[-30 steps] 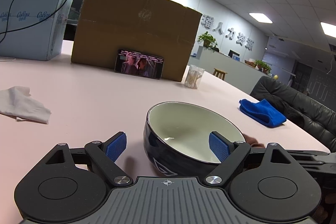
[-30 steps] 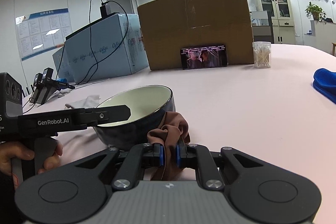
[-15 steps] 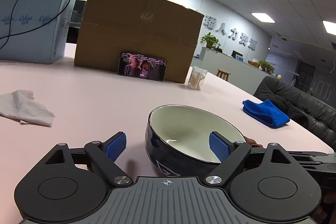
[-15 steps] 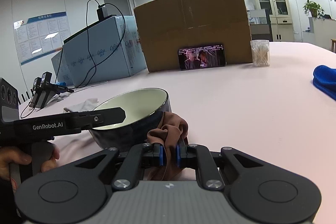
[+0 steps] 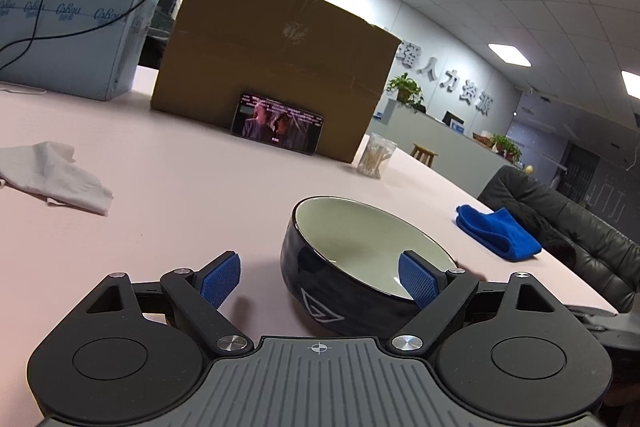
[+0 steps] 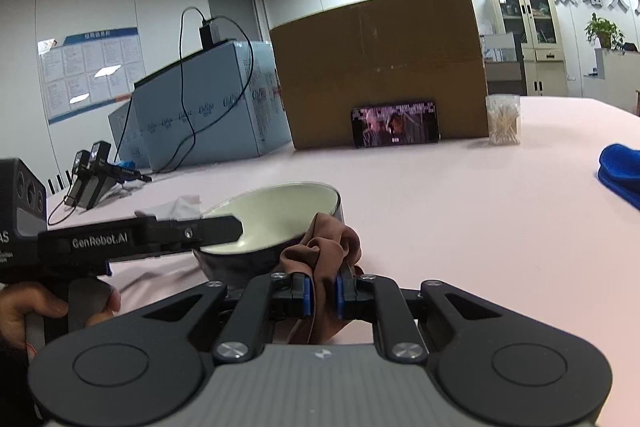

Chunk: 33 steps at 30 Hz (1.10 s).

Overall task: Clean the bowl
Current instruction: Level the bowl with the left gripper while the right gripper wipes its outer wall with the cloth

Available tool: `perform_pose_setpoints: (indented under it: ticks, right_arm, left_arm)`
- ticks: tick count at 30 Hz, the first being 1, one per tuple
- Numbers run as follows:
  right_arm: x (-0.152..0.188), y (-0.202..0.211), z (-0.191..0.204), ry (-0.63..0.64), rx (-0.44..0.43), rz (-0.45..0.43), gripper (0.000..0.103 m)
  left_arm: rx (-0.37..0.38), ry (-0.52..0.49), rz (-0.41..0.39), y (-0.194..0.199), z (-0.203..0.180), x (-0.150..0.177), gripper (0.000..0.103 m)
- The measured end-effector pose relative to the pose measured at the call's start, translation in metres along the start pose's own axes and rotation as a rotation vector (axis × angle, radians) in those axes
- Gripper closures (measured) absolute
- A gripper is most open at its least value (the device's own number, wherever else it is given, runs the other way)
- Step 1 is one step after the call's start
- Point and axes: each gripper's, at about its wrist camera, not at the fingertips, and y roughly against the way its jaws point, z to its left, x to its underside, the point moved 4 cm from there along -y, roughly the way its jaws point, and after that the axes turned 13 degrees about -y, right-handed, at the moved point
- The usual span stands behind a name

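A dark blue bowl point(image 5: 348, 279) with a pale inside sits on the pink table; it also shows in the right wrist view point(image 6: 276, 223). My left gripper point(image 5: 318, 281) is open, its right pad over the bowl's inside and its left pad outside the near wall, so the jaws straddle the rim. The left gripper point(image 6: 152, 235) also reaches over the bowl in the right wrist view. My right gripper point(image 6: 322, 291) is shut on a brown cloth point(image 6: 324, 247), held against the bowl's outer right side.
A cardboard box point(image 5: 276, 55) with a phone point(image 5: 278, 125) leaning on it stands at the back. A blue-grey box point(image 5: 68, 15) is at back left. A white rag point(image 5: 52, 177), a jar of cotton swabs point(image 5: 374, 155) and a blue cloth point(image 5: 498, 233) lie on the table.
Both grippers have risen and tilted a little around the bowl. The left stays open over the rim and the right stays shut on the brown cloth.
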Motion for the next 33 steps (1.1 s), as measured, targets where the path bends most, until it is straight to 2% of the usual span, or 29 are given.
perform_pose_setpoints:
  ticks: [5, 11, 18, 27, 33]
  right_arm:
    - [0.001, 0.003, 0.005, 0.004, -0.029, -0.003, 0.089]
    - [-0.002, 0.011, 0.013, 0.026, -0.038, -0.038, 0.089]
    - [0.012, -0.001, 0.015, 0.04, -0.04, 0.024, 0.088]
    - [0.0, 0.016, 0.023, 0.052, -0.064, -0.046, 0.088]
    - [0.005, 0.007, 0.019, 0.052, -0.046, -0.005, 0.087]
  left_arm:
    - [-0.021, -0.018, 0.039, -0.01, -0.001, -0.006, 0.015]
    - [0.005, 0.005, 0.058, -0.017, 0.003, -0.006, 0.016]
    - [0.038, -0.003, 0.044, -0.015, 0.001, -0.004, 0.016]
    - [0.052, -0.002, 0.04, -0.016, 0.0, -0.004, 0.016]
    - [0.052, 0.0, 0.041, -0.016, 0.0, -0.004, 0.016]
